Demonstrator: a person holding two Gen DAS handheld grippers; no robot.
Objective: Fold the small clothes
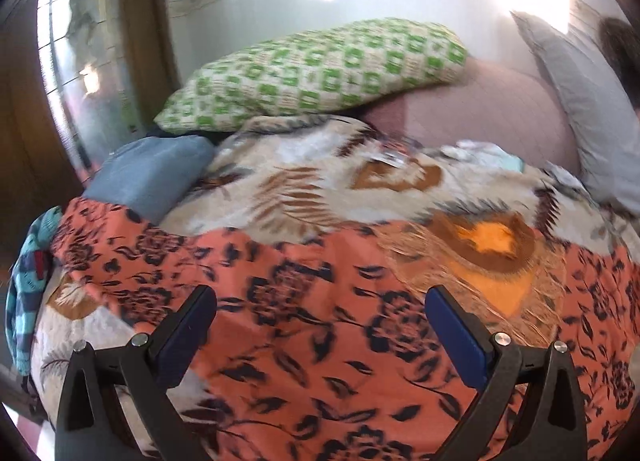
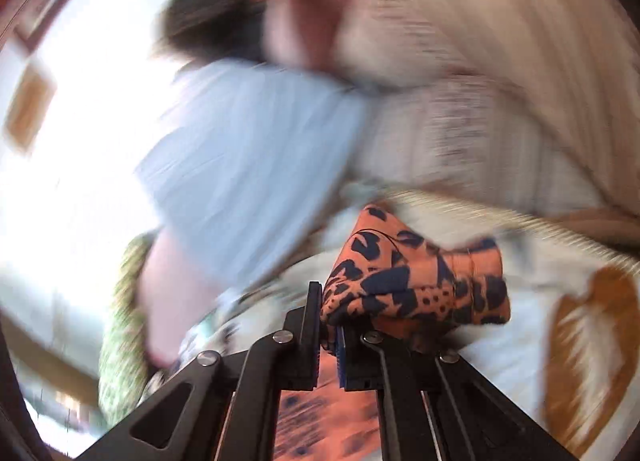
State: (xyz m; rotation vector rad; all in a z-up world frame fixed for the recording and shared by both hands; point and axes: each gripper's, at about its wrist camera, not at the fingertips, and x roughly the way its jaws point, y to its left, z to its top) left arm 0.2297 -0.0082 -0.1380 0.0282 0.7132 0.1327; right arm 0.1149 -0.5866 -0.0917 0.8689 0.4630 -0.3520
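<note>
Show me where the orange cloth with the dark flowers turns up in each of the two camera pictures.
Left wrist view: the orange cloth lies spread across the lower half, under the open left tongs.
Right wrist view: a bunched part of it sits at lower centre, pinched in the shut right tongs.
Shared landmark: the cream blanket with brown leaf shapes beneath it.

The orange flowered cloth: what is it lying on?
The orange flowered cloth is spread over a cream blanket with brown leaf patterns, which shows at its far edge and left corner. Whatever lies under its middle is covered.
</note>
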